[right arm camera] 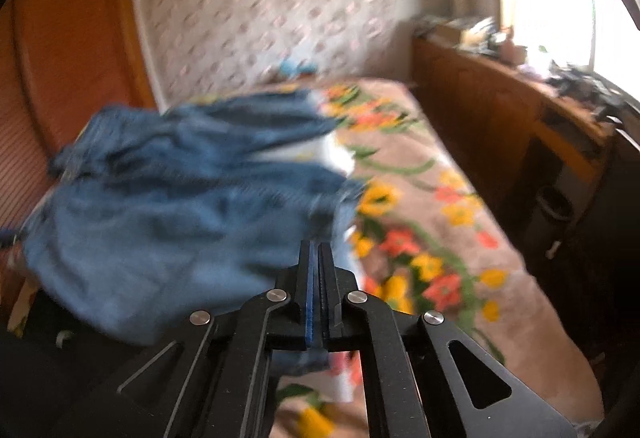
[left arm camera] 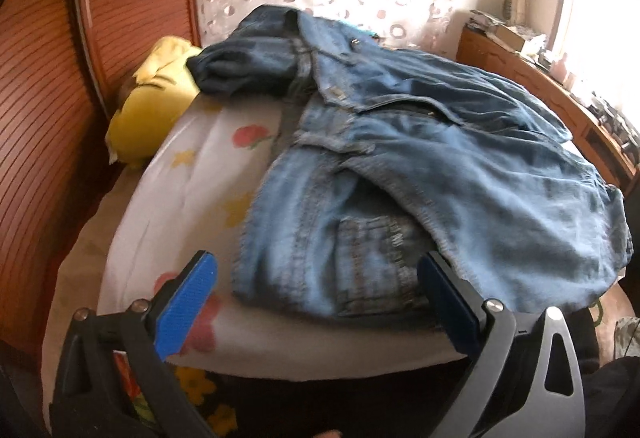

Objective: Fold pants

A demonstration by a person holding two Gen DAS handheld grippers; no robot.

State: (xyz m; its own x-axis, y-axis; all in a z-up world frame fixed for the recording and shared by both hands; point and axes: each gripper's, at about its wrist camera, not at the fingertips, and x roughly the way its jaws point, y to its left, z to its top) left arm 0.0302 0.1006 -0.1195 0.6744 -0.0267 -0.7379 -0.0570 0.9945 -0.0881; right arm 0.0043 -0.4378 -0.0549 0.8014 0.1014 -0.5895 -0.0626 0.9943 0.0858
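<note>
The pants (left arm camera: 420, 165) lie bunched on the bed (left arm camera: 192, 181), toward one o'clock of the left gripper (left arm camera: 316, 302) – its fingers spread, empty. The right gripper (right arm camera: 316, 270) is clenched; whether on denim is unclear. Folding looks barely begun – legs remain unaligned.

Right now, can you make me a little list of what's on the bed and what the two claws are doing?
bed: flowery blanket with a white flowered sheet on top
pants: blue jeans, crumpled, lying on the sheet
pillow: yellow pillow, beside the jeans near the wooden wall
left claw: open, jeans edge between its blue pads, not pinched
right claw: shut; denim shows right by its tip, but the picture is too blurry to tell whether it pinches it
</note>
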